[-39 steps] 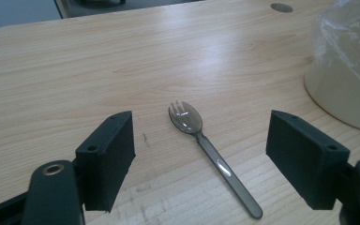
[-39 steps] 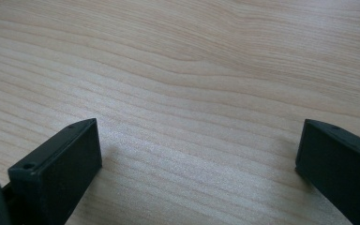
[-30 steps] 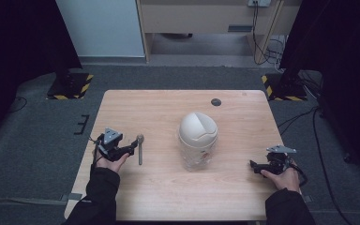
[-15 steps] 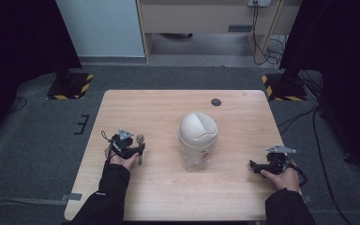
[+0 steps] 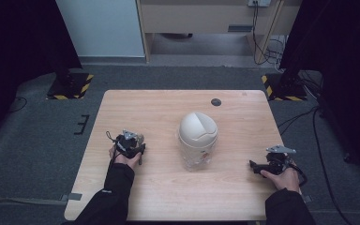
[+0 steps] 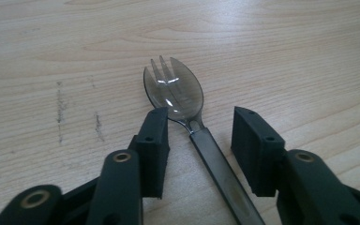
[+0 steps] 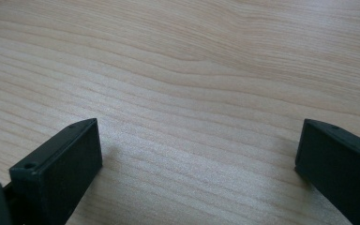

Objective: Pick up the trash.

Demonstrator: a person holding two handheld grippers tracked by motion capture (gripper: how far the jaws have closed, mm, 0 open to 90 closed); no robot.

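Light wood table [image 5: 168, 112] on grey carpet [image 5: 37, 140], dark room — left gripper [image 6: 199, 129] jaws apart astride spork [image 6: 176, 91], right gripper [image 7: 197, 154] wide apart.

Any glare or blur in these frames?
Left gripper view: bright highlights on the spork bowl, claw blocks sharp. Right gripper view: even light, soft shadow beside one claw block, tabletop grain crisp. High view: surroundings dark, bin well lit.
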